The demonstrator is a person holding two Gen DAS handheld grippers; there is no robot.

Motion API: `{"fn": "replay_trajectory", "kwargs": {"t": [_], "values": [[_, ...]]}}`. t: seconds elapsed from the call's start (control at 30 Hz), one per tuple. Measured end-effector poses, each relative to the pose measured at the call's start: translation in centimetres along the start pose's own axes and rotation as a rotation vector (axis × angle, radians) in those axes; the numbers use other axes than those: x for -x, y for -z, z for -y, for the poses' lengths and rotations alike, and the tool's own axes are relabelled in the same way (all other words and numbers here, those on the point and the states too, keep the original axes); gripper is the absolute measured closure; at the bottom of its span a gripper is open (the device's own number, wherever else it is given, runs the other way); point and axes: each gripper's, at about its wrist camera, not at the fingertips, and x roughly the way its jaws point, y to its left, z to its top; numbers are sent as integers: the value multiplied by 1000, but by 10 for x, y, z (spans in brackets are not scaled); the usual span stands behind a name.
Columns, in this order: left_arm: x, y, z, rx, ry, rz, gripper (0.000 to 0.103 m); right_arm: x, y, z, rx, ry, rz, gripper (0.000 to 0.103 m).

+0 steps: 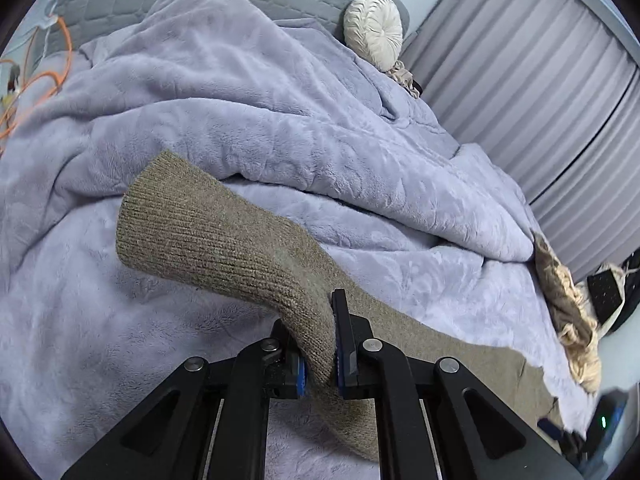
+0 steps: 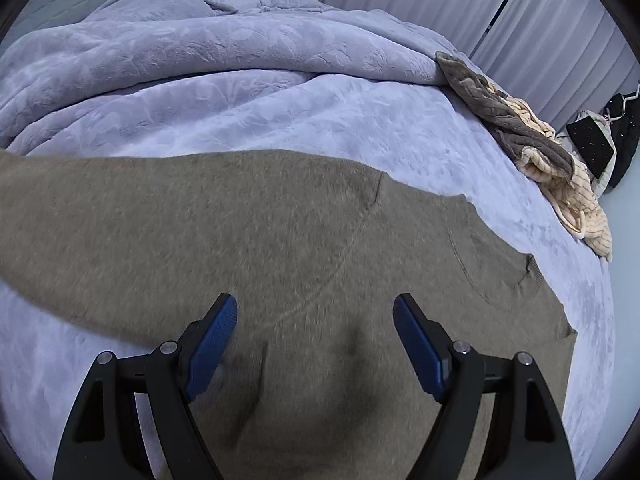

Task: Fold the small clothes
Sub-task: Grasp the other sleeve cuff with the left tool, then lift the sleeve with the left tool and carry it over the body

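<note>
A brown knit sweater (image 2: 280, 232) lies spread on the lavender blanket (image 2: 240, 92) of a bed. In the left wrist view my left gripper (image 1: 320, 356) is shut on the sweater's sleeve near its ribbed cuff (image 1: 192, 224) and holds it lifted above the blanket (image 1: 280, 120). The cuff sticks out up and left past the fingers. In the right wrist view my right gripper (image 2: 314, 340) is open and empty, hovering just above the sweater's body. The sleeve runs off to the left edge of that view.
A heap of grey and cream clothes (image 2: 532, 152) lies at the bed's right edge, also in the left wrist view (image 1: 568, 304). A round cream pillow (image 1: 374, 30) sits by the headboard. Grey curtains (image 2: 480, 4) stand behind. Orange cable (image 1: 36, 80) hangs at the left.
</note>
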Motion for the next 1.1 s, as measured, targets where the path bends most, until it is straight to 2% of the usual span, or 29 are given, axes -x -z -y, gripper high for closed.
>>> {"fn": "replay_trajectory", "kwargs": {"t": [0.07,0.13,0.2,0.3,0.37,0.5,0.6,0.67,0.77,0.9,1.1], "values": [[5,-1,2,-16,-2,5,92,-23,-14,-4,-17,19,-57,20],[13,-2,5,-34,-4,18,92,-45,-21,-10,-35,-20,-140,20],[19,-2,12,-55,-10,23,92,-54,-26,-10,-72,-50,-167,20],[28,2,27,-111,-34,37,92,-39,-28,6,-140,-133,-140,20],[32,7,42,-156,-45,34,92,-25,-22,18,-175,-154,-115,20],[31,22,78,-215,-40,-1,92,3,2,48,-206,-143,-66,20],[31,38,108,-265,-35,-31,92,17,22,69,-191,-87,-41,20],[31,49,128,-300,-38,-47,92,23,37,84,-182,-45,-47,20],[32,64,152,-345,-50,-60,92,26,57,106,-186,-30,-60,20],[35,86,179,-390,-60,-73,92,31,85,126,-236,-60,-74,20],[35,111,209,-433,-64,-104,92,38,104,138,-263,-90,-55,20]]}}
